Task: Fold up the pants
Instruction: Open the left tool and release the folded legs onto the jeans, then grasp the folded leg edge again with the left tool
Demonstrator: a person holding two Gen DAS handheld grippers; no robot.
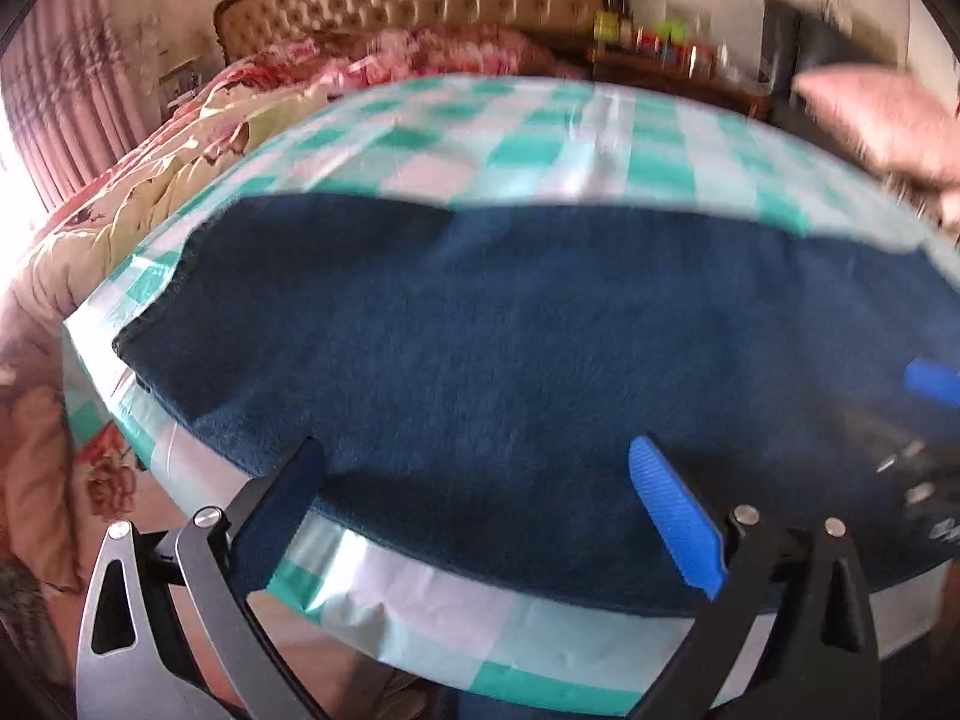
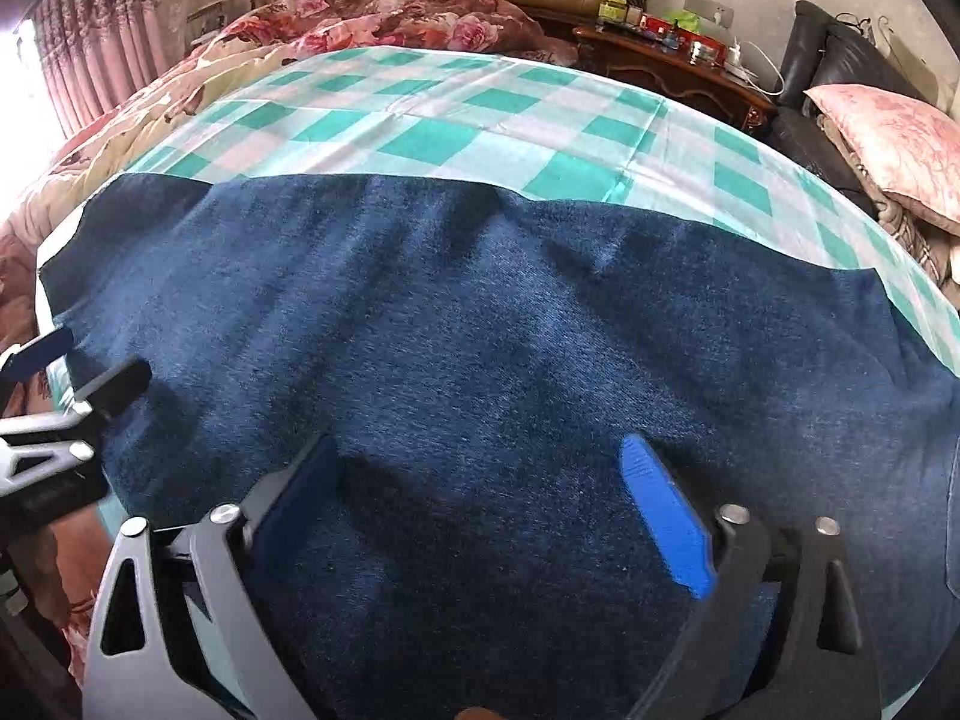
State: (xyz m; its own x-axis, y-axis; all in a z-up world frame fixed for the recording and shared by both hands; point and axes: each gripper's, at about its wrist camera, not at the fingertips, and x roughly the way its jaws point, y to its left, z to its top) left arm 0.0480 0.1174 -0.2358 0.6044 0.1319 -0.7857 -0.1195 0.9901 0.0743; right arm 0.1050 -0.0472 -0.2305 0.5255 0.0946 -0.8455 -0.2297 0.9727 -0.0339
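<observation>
The pants (image 2: 480, 348), dark blue and fleecy, lie flat in a wide band across the middle of both views, on a green-and-white checked cloth (image 2: 420, 114) spread over the worktop. In the right wrist view they fill most of the frame, with shallow ripples running from upper centre down to the left. Their far edge is a straight line against the cloth. In the left wrist view one end of the garment shows at centre left, its corner near the cloth's edge.

The left gripper (image 1: 480, 510) hangs over the near edge of the pants at the bottom of its frame, fingers spread wide with nothing between them. The right gripper (image 2: 486, 516) sits over the fabric at lower centre of its own view, fingers likewise released and empty. The left gripper also shows at the left edge of the right wrist view.

By the look of it, a fold has just been laid down and both tools are free. The pants appear doubled into one long strip, though the layers cannot be counted here. The next move probably calls for each gripper to pinch one end or edge cleanly, catching all layers, then carry it across to shorten the strip without dragging the cloth.

Beyond the worktop is a bed (image 2: 384, 18) with a floral quilt, and a pink pillow (image 2: 894, 144) at the right.
</observation>
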